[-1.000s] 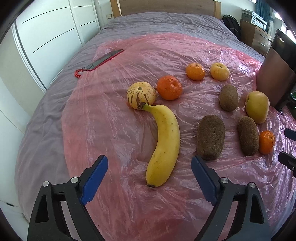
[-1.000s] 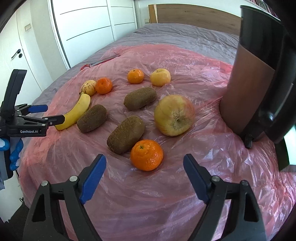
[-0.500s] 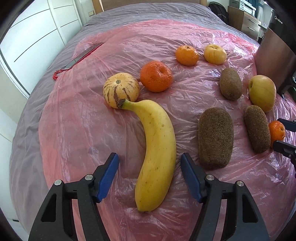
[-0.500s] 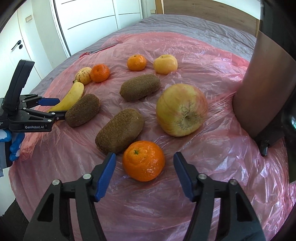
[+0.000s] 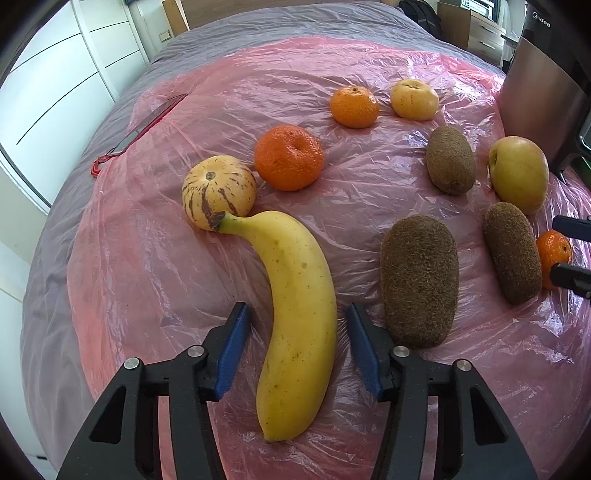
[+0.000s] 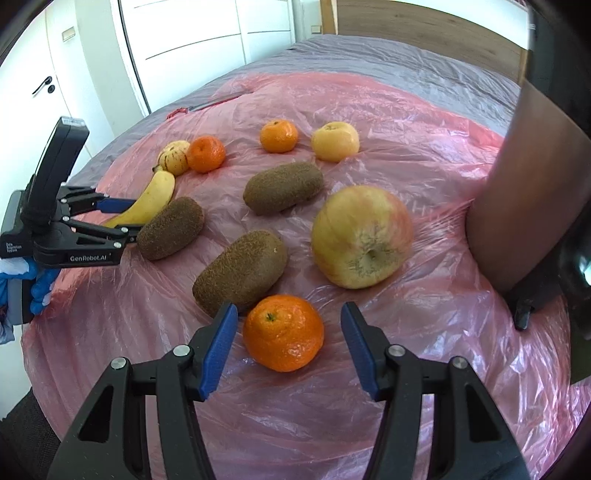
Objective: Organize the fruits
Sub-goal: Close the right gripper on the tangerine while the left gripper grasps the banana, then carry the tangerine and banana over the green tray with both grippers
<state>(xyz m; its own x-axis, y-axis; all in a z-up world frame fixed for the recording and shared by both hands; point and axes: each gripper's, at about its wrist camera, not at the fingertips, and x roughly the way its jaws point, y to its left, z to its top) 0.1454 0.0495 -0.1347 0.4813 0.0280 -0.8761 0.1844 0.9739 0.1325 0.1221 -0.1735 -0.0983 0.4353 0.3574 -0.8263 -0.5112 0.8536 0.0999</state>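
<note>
Fruit lies on a pink plastic sheet (image 5: 155, 280) over a bed. My left gripper (image 5: 297, 328) is open, its jaws on either side of the yellow banana (image 5: 299, 295), not touching it. The banana's stem touches a striped yellow melon (image 5: 218, 192). My right gripper (image 6: 286, 332) is open around a near mandarin (image 6: 282, 332), with gaps on both sides. Three brown kiwis (image 6: 240, 273) (image 6: 171, 232) (image 6: 282, 188), a large apple (image 6: 360, 240), two more mandarins (image 5: 290, 157) (image 5: 354, 106) and a yellow citrus (image 5: 414, 99) lie between.
A brown and black appliance (image 6: 532, 206) stands at the right edge of the sheet. A red-handled knife (image 5: 142, 127) lies at the far left of the sheet. White wardrobe doors (image 6: 192, 33) and a wooden headboard (image 6: 424, 26) are behind the bed.
Both grippers have moved forward and down. The left jaws now straddle the banana, the right jaws straddle the near mandarin, and both openings have narrowed.
</note>
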